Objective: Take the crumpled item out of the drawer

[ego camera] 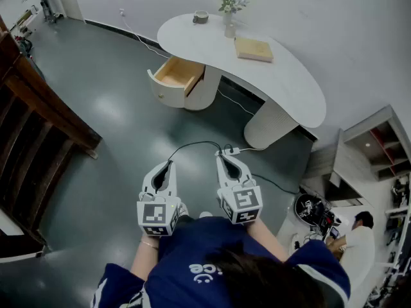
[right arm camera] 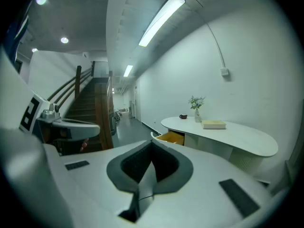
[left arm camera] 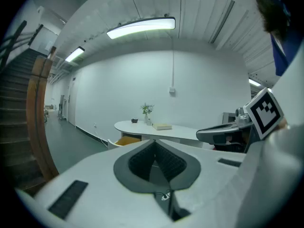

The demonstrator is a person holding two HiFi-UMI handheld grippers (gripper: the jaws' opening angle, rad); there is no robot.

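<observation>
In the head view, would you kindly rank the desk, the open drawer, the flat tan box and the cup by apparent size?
Largest to smallest:
1. desk
2. open drawer
3. flat tan box
4. cup
All sit similarly far from the camera, so nearness hardly matters.

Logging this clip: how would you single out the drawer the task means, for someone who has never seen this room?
Find the white curved desk against the far wall. Under its left end stands a rounded pedestal, and the drawer juts out of it. It is the only pulled-out compartment, its light wood interior standing out against the all-white desk; the right pedestal shows no drawer.
</observation>
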